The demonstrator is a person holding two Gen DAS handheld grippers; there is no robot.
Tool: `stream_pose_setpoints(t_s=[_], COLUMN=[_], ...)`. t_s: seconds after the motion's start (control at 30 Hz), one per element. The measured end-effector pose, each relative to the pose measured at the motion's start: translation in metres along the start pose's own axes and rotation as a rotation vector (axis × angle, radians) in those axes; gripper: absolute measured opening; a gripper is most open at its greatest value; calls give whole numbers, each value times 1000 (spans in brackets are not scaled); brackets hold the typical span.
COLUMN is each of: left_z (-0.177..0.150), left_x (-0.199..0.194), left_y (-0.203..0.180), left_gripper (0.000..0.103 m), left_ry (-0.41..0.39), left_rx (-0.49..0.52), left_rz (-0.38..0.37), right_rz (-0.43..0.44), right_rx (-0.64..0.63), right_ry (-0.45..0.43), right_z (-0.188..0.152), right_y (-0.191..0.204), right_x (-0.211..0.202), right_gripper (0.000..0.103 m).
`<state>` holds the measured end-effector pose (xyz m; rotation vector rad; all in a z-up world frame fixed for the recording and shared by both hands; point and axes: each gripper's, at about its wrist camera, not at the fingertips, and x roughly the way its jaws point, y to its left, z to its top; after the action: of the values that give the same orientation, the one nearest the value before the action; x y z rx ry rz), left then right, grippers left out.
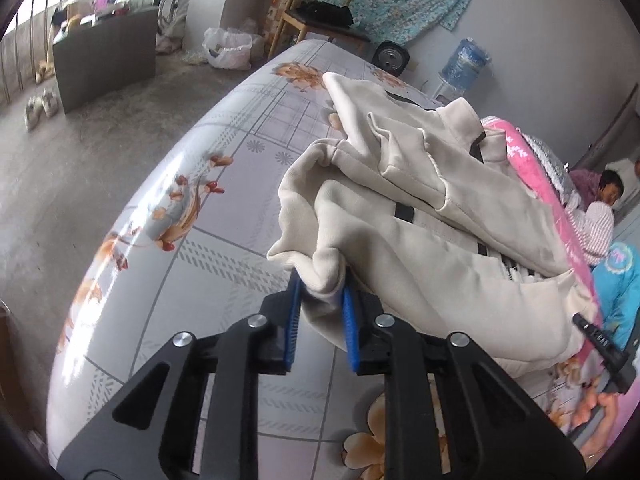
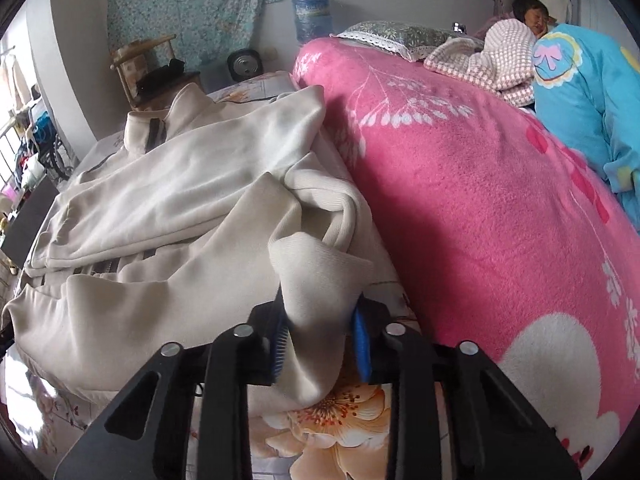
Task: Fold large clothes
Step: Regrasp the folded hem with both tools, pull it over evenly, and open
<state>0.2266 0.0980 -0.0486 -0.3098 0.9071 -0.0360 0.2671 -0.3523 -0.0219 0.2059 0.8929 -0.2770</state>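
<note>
A large cream zip jacket (image 1: pixel 420 208) lies crumpled on a bed with a floral grey sheet (image 1: pixel 192 184). My left gripper (image 1: pixel 322 284) is shut on a bunched corner of the jacket at its near left edge, blue pads (image 1: pixel 294 320) pinching the fabric. In the right wrist view the same jacket (image 2: pixel 168 184) spreads to the left, its collar at the far end. My right gripper (image 2: pixel 320 312) is shut on a thick fold of the jacket's near right edge, lifted slightly above the sheet (image 2: pixel 332 412).
A pink fleece blanket (image 2: pixel 480 200) is piled right beside the jacket. People sit at the far right (image 2: pixel 532 16). A wooden chair (image 1: pixel 316 12), water bottle (image 1: pixel 464 60), plastic bag (image 1: pixel 228 46) and grey cabinet (image 1: pixel 104 56) stand beyond the bed.
</note>
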Motion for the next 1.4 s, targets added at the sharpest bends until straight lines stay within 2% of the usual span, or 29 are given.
stream_pose_setpoints(t_s=[0.13, 0.3, 0.43, 0.63, 0.7, 0.73, 0.77, 0.83, 0.87, 0.9, 1.0, 1.07, 1.17, 1.3, 1.4], left_z=[0, 2, -5, -44, -56, -62, -67, -75, -77, -76, -69, -61, -48, -41, -47], left_x=[-28, -76, -104, -155, -154, -147, -139, -127, -129, -135, -156, -163, -163, -136, -113], left_y=[-15, -8, 4, 36, 53, 63, 73, 93, 101, 108, 113, 109, 87, 29, -4], left_gripper=[11, 10, 9, 10, 11, 15, 18, 19, 24, 24, 27, 28, 36, 47, 54], left_ry=[-89, -153, -147, -44, 18, 55, 95, 150, 149, 128, 20, -24, -43, 31, 101], left_rx=[87, 102, 103, 78, 55, 39, 7, -73, -109, -142, -134, -126, -70, 65, 157], left_rz=[61, 30, 0, -67, -70, -69, -59, -42, -65, -84, -45, -58, -120, -178, -141], right_rz=[24, 95, 141, 232, 230, 214, 184, 147, 149, 156, 117, 94, 157, 226, 259], right_rx=[-19, -41, -55, -30, -23, -23, -18, 19, 37, 50, 64, 54, 24, -88, -164], right_ry=[-54, -89, -91, -4, 64, 100, 140, 190, 181, 166, 80, 39, 36, 98, 163], right_z=[7, 9, -3, -41, -58, -66, -73, -82, -84, -85, -84, -78, -64, -51, -55], right_y=[6, 11, 11, -20, -31, -35, -39, -48, -51, -54, -57, -54, -37, 11, 47], right_x=[-27, -62, -90, -129, -123, -117, -110, -104, -109, -115, -139, -148, -144, -120, -104], right_gripper=[19, 18, 18, 19, 23, 28, 33, 36, 36, 38, 54, 59, 66, 79, 81])
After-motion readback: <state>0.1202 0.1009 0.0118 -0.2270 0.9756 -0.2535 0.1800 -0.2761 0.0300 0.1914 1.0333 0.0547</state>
